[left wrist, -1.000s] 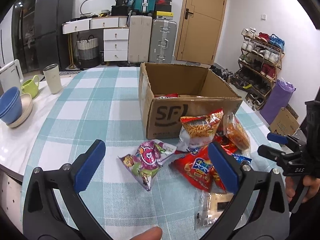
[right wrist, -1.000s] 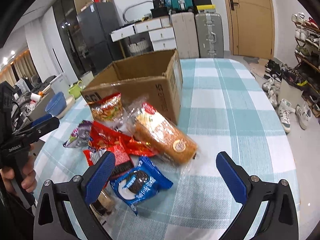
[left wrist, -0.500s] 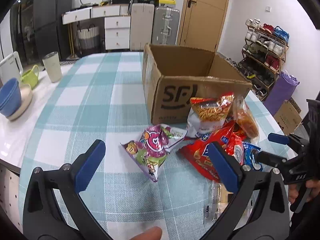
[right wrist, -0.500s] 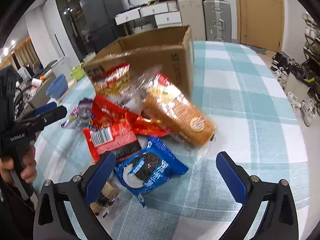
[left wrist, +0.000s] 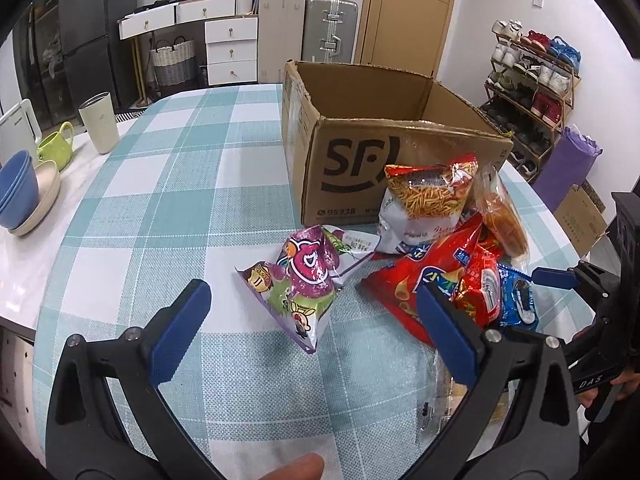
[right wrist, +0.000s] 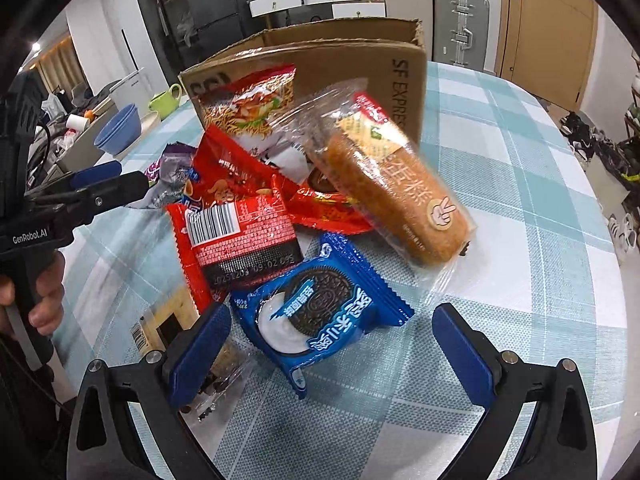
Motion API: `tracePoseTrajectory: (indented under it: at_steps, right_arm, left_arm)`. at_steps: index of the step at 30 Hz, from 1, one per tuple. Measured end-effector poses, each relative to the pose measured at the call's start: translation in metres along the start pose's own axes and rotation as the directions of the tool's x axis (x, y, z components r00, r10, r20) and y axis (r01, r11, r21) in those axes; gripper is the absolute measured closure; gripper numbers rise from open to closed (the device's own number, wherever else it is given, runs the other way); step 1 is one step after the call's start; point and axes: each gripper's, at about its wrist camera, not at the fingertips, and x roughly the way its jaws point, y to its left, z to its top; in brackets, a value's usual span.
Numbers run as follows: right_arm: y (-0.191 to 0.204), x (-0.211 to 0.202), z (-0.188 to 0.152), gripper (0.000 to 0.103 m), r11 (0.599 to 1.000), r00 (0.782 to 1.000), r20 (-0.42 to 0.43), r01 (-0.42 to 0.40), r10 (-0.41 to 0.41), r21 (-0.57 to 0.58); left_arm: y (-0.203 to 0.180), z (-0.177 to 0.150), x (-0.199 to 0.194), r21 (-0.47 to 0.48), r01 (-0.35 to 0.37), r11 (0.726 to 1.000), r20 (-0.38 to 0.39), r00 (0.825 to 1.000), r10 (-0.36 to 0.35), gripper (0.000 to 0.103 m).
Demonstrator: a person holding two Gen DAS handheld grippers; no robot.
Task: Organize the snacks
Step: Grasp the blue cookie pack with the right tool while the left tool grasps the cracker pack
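A pile of snack packs lies on the checked tablecloth in front of an open cardboard box (left wrist: 376, 148) (right wrist: 320, 60). A purple cartoon bag (left wrist: 300, 280) sits just ahead of my left gripper (left wrist: 312, 328), which is open and holds nothing. Beside it lie a red chip bag (left wrist: 420, 280), a noodle-snack bag (left wrist: 424, 196) (right wrist: 256, 104) leaning on the box, and a clear-wrapped orange cake (left wrist: 502, 220) (right wrist: 396, 196). My right gripper (right wrist: 332, 352) is open, with the blue cookie pack (right wrist: 320, 312) between its fingers. A red barcode pack (right wrist: 240, 240) lies left of that.
Blue bowls (left wrist: 16, 192), a green mug (left wrist: 54, 146) and a beige tumbler (left wrist: 100, 122) stand at the table's left edge. A clear packet (left wrist: 444, 404) (right wrist: 176, 332) lies near the front edge. Behind are drawers, suitcases (left wrist: 330, 28), a door and a shoe rack (left wrist: 532, 76).
Both grippers have come closer to the snack pile. The purple bag now lies just ahead of the left gripper, and the blue cookie pack now lies between the right gripper's fingers. Both stay open.
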Motion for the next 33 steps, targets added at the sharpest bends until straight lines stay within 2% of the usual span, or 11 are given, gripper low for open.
tracePoseTrajectory:
  at_steps: [7,19,21,27,33]
  right_arm:
    - [0.007,0.003,-0.003,0.002,1.000,1.000,0.005,-0.001,0.001,-0.022]
    - [0.014,0.000,-0.005,0.029,0.996,1.000,0.016,0.014,-0.013,-0.086]
    - [0.014,-0.002,-0.006,0.039,0.994,1.000,0.024,0.009,-0.006,-0.105]
    - [0.015,-0.007,-0.007,0.046,0.993,0.999,0.047,0.004,0.002,-0.121]
    - [0.012,-0.022,-0.005,0.048,0.992,0.996,0.084,0.005,0.006,-0.124]
  left_arm:
    - [-0.002,-0.002,0.004,0.011,-0.003,1.000,-0.009,1.000,0.003,0.001]
    - [-0.006,-0.004,0.007,0.030,0.002,1.000,-0.024,1.000,-0.001,0.001]
    - [-0.008,-0.005,0.007,0.034,0.000,0.999,-0.021,1.000,0.000,0.001]
    - [-0.008,-0.006,0.007,0.035,0.000,0.999,-0.022,1.000,0.001,0.001]
    - [-0.007,-0.005,0.003,0.033,0.002,0.999,-0.019,1.000,-0.001,0.001]
